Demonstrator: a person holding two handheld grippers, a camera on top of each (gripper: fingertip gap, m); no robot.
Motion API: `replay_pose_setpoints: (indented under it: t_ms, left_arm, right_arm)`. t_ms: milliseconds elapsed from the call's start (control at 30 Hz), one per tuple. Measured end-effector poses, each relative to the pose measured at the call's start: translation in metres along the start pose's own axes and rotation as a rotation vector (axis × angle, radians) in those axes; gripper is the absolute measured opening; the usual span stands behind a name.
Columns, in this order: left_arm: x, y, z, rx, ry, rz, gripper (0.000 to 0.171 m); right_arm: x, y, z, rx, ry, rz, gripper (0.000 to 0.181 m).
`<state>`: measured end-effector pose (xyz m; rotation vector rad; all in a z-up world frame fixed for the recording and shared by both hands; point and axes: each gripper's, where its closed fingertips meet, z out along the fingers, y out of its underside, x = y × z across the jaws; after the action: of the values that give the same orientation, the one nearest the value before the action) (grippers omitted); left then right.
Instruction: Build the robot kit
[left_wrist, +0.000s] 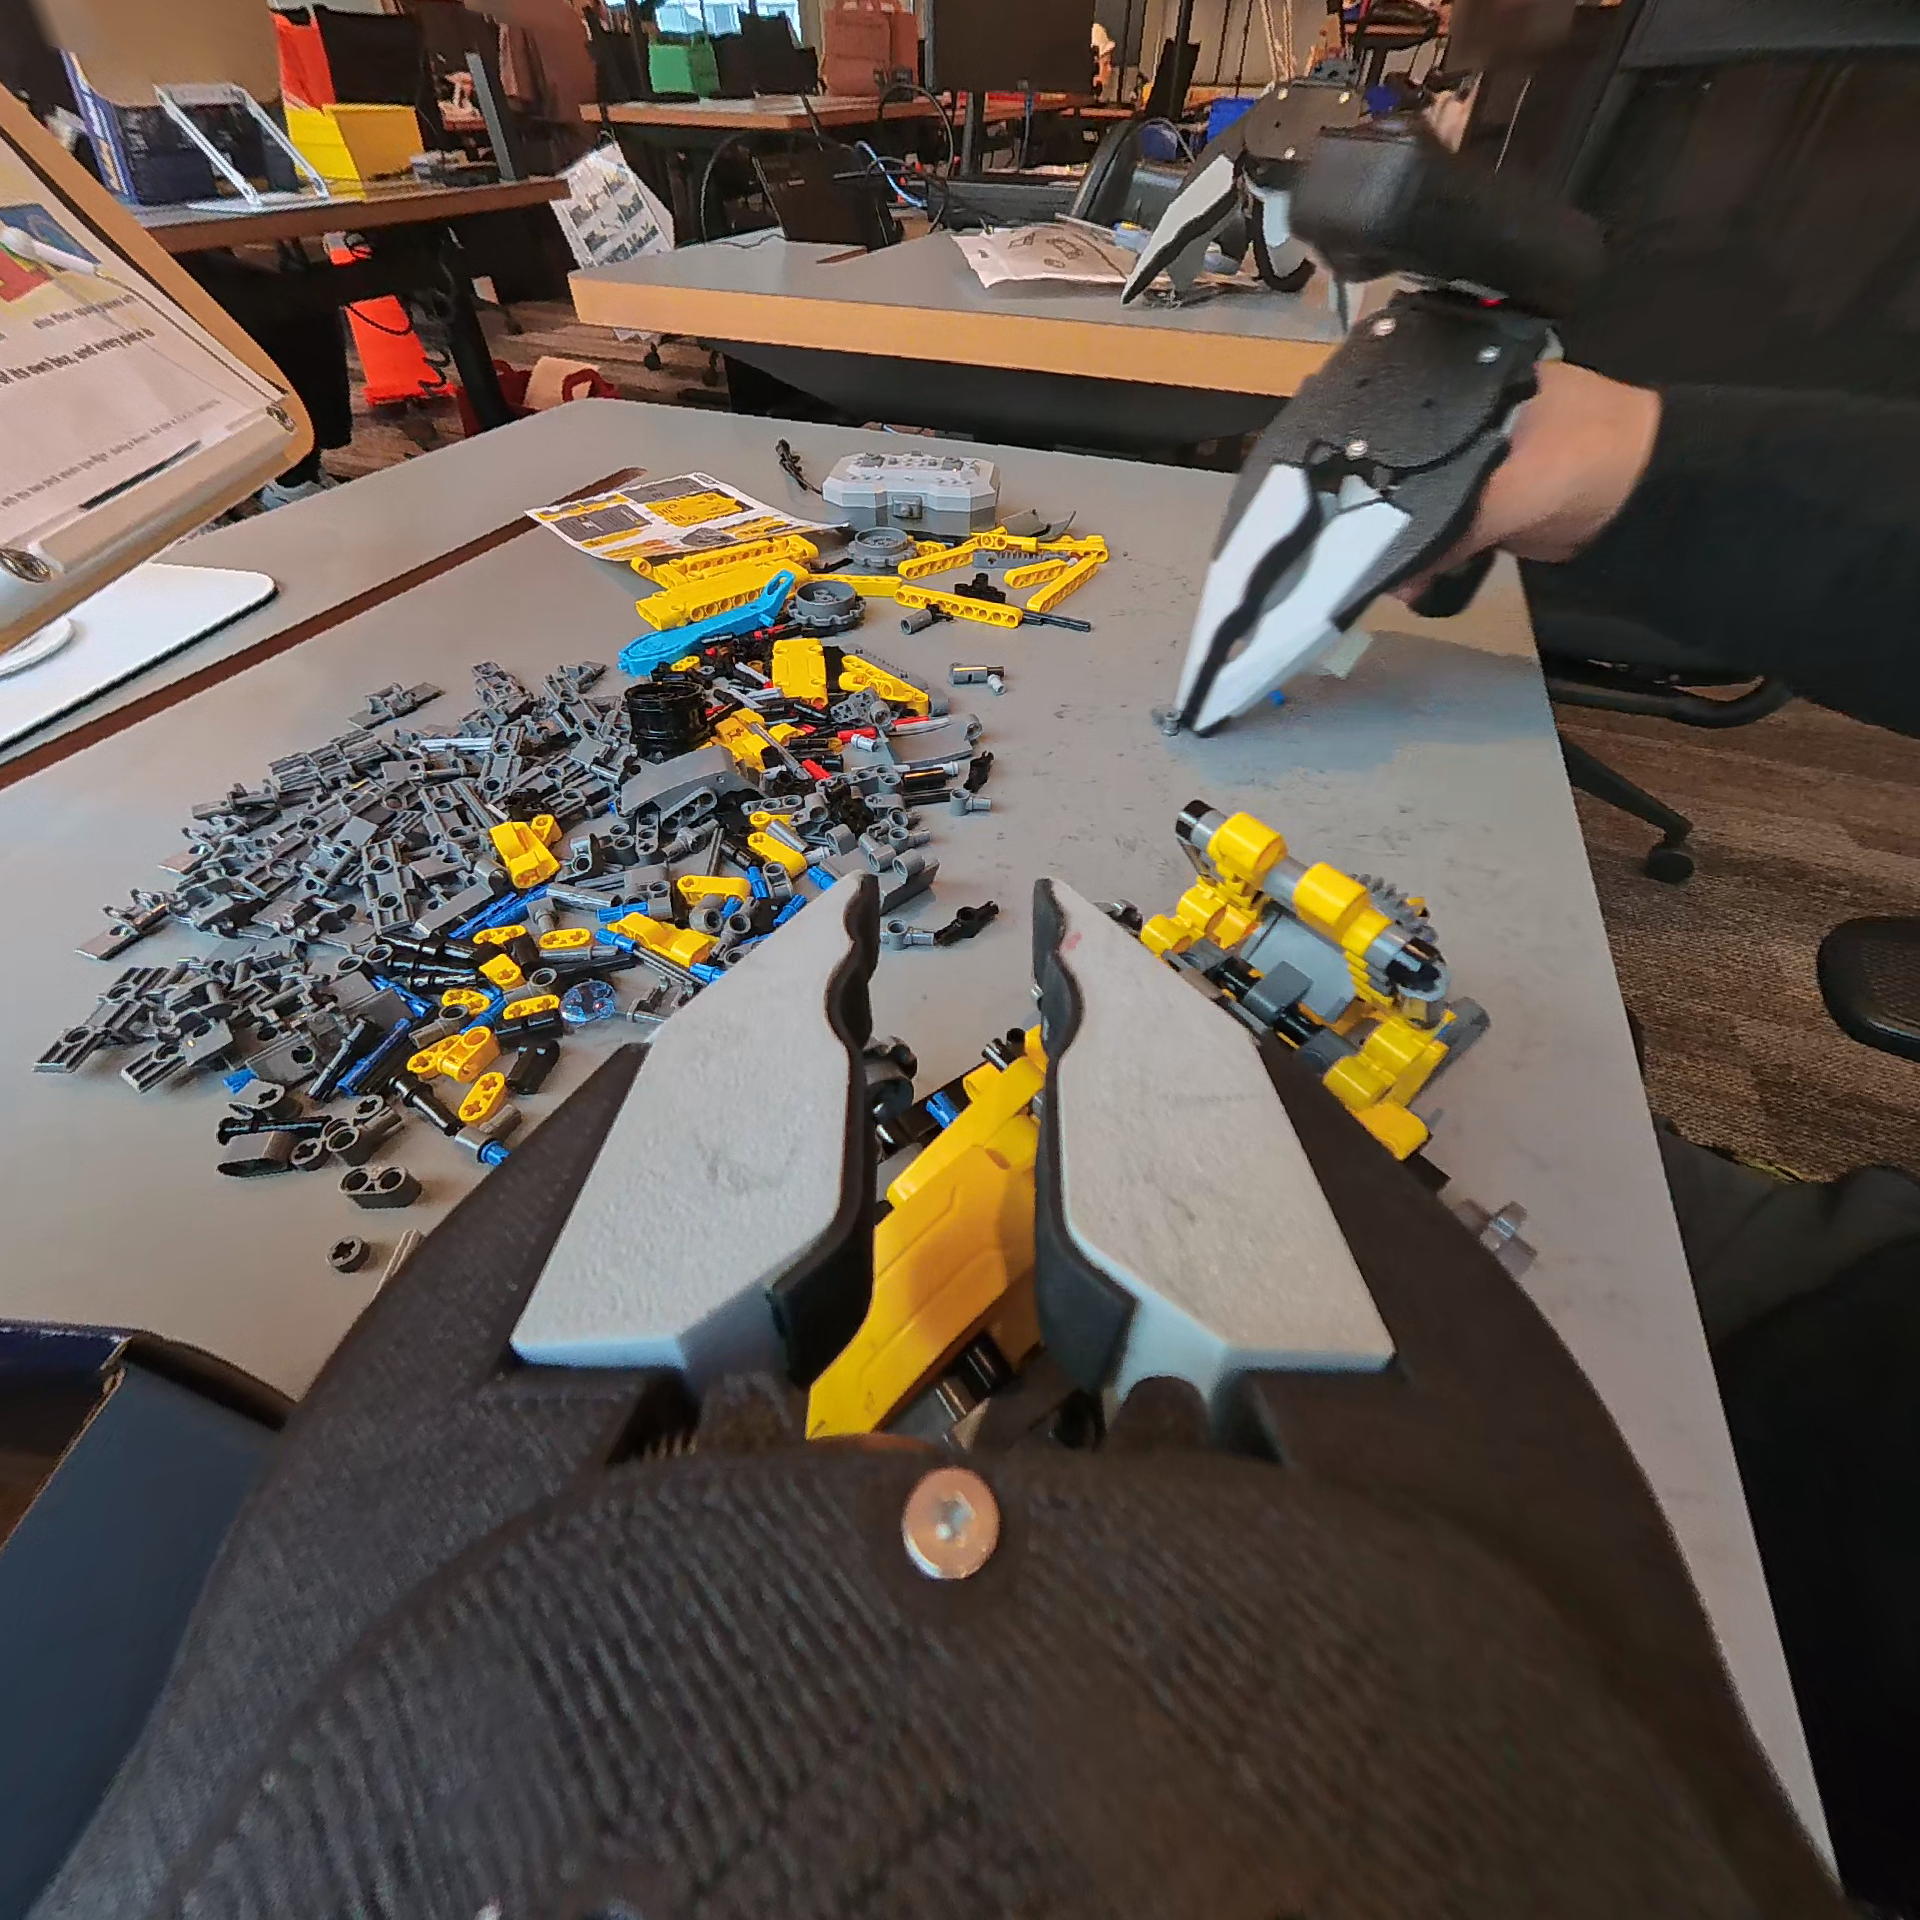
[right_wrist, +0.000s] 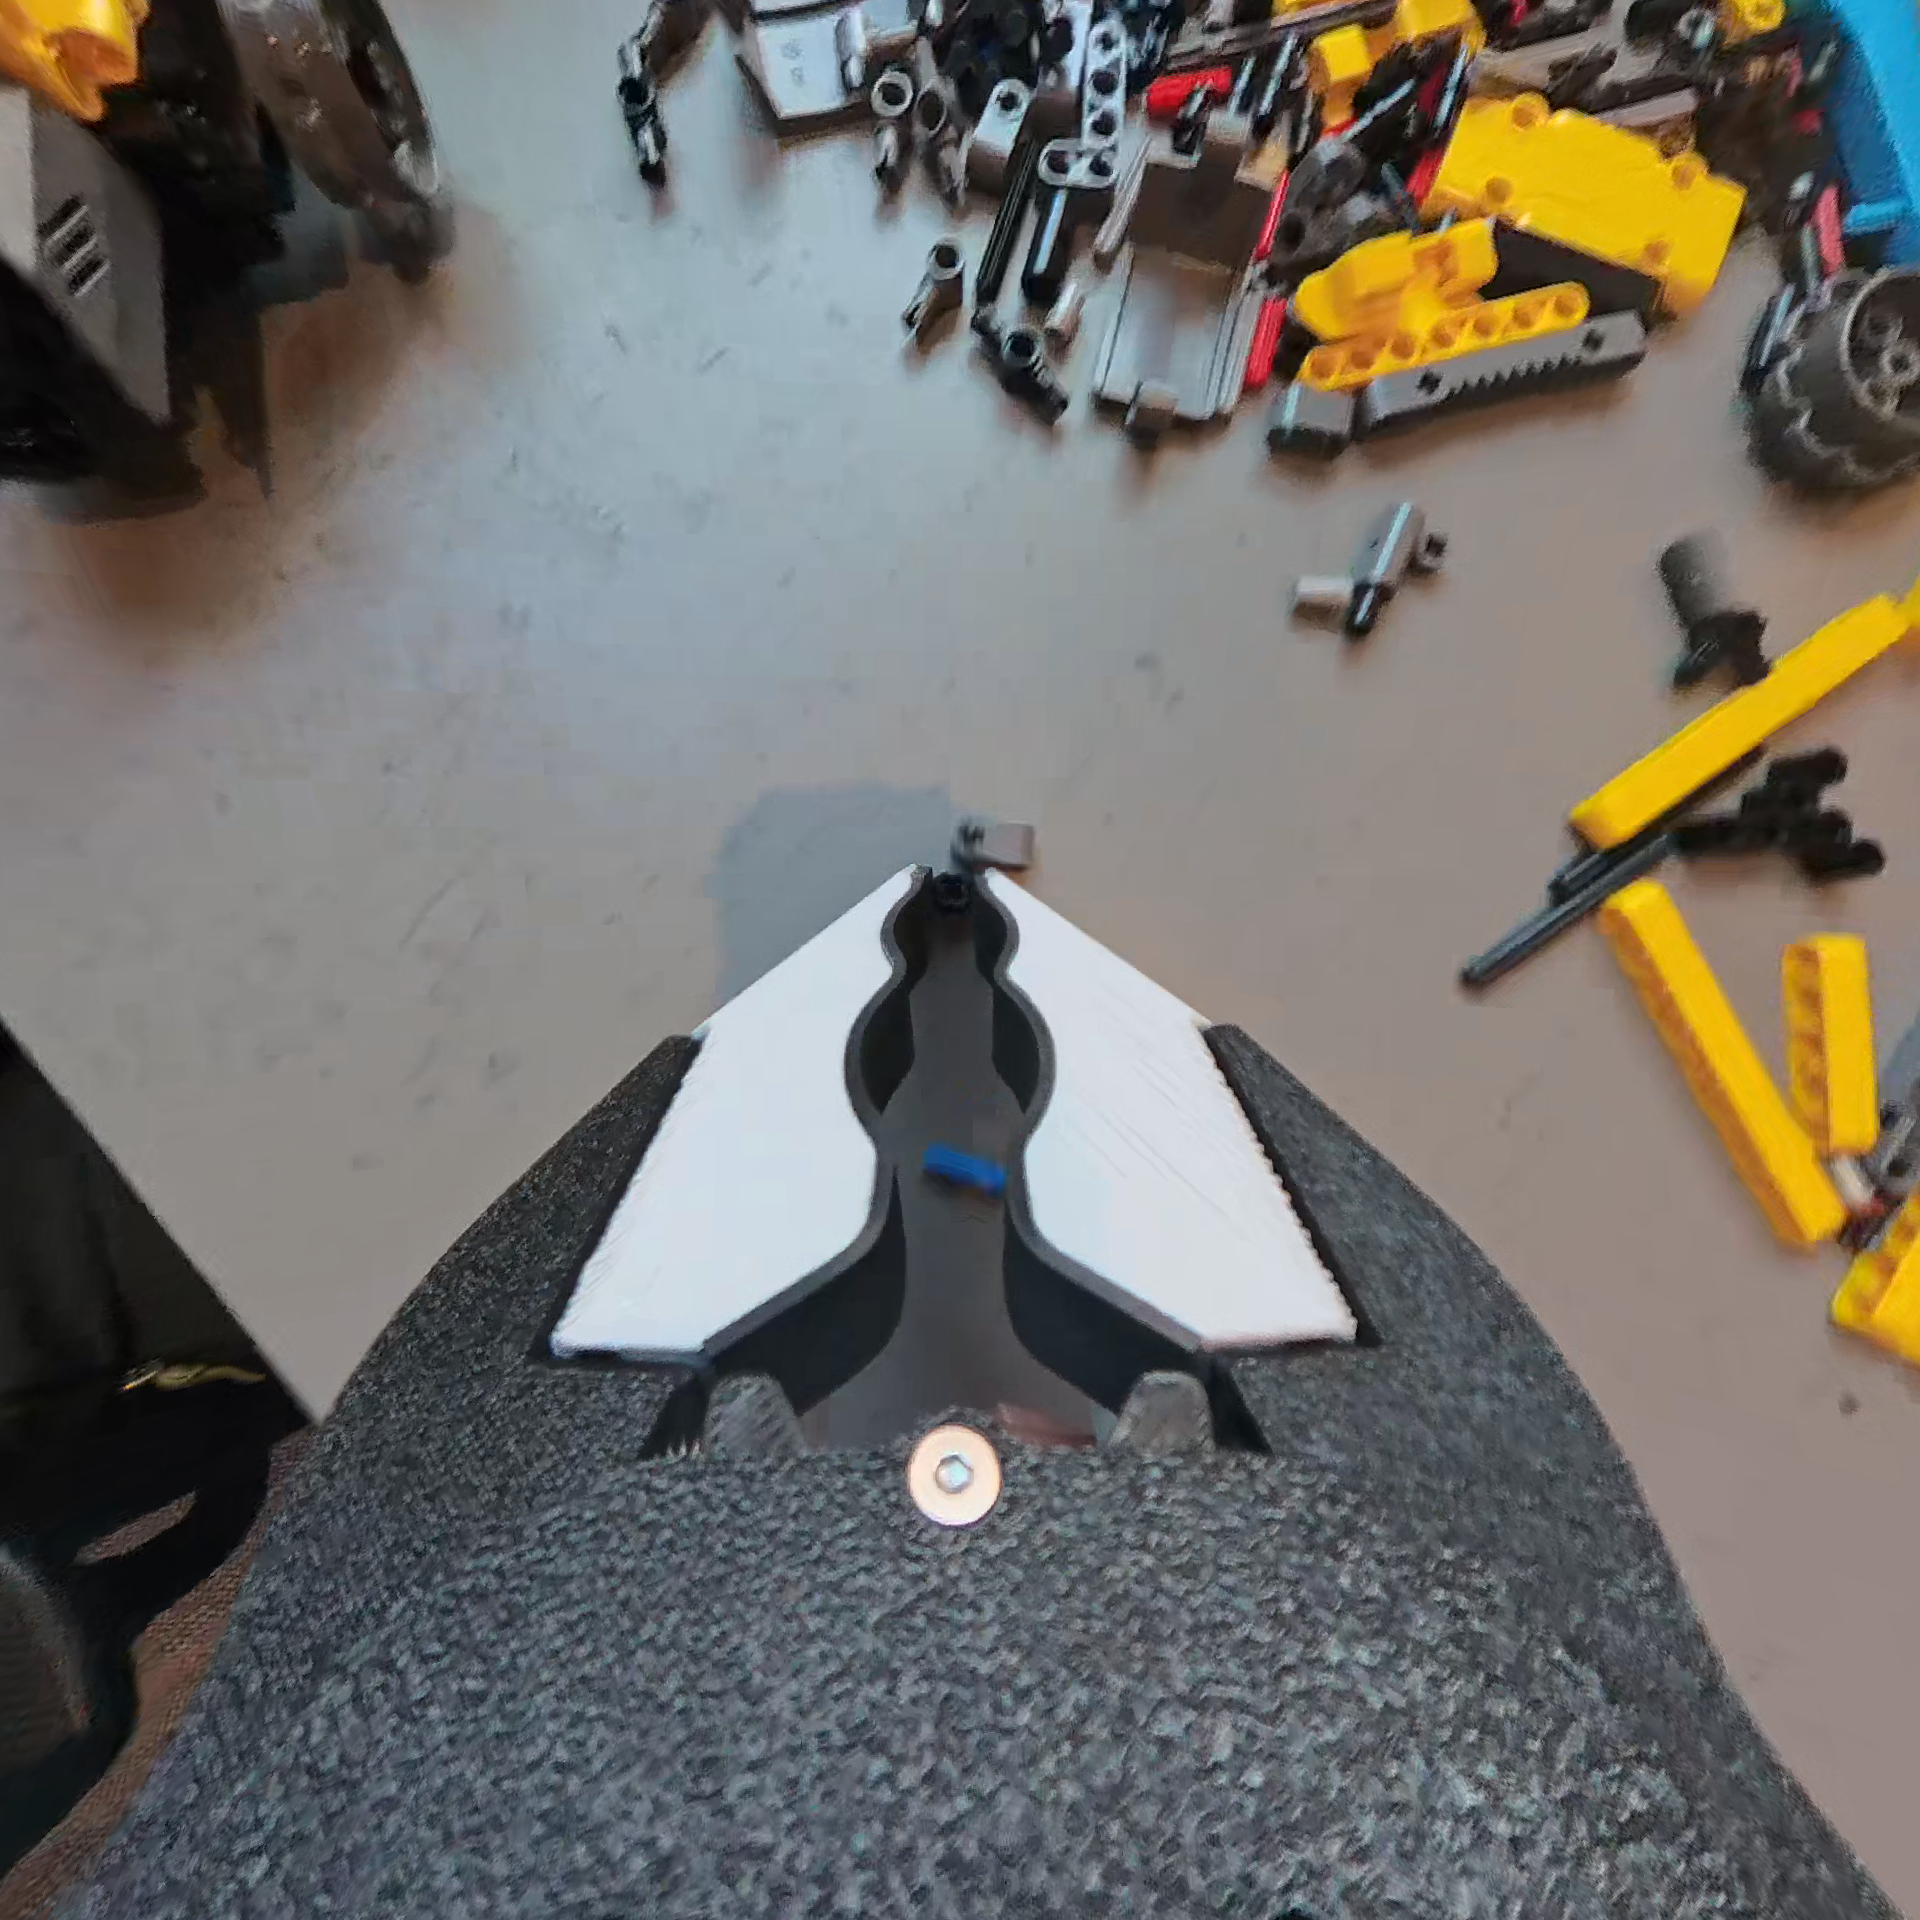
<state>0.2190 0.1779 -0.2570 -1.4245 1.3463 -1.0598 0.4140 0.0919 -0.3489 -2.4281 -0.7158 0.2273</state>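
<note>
The right gripper (right_wrist: 951, 883) was seen clenched on a small black pin (right_wrist: 949, 891) at the grey table (right_wrist: 520, 675), with a small grey connector (right_wrist: 1000, 844) just beyond its tips. The left gripper (left_wrist: 951, 904) was held spread apart over a yellow half-built model (left_wrist: 1320, 966), which lay well apart from that pin, beside the pile of loose parts (left_wrist: 499, 883).
</note>
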Motion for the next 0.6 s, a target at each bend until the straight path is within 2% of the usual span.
replay_pose_setpoints:
  t_ms: [200,333,433,600]
  left_arm:
    - [-0.003,0.001,0.000,-0.004,-0.007,-0.001,0.026]
    - [-0.007,0.000,-0.003,0.006,-0.016,-0.015,0.026]
    - [-0.013,-0.002,-0.005,0.011,-0.047,-0.039,0.027]
    - [-0.023,-0.010,-0.011,0.056,-0.106,-0.072,0.027]
  right_arm:
    - [0.032,-0.040,0.029,0.017,-0.096,-0.032,0.011]
    - [0.045,-0.060,0.024,0.072,-0.080,-0.039,0.014]
    - [0.032,-0.070,0.015,0.139,-0.117,-0.032,0.014]
    - [0.001,-0.070,0.029,0.136,-0.172,-0.095,0.014]
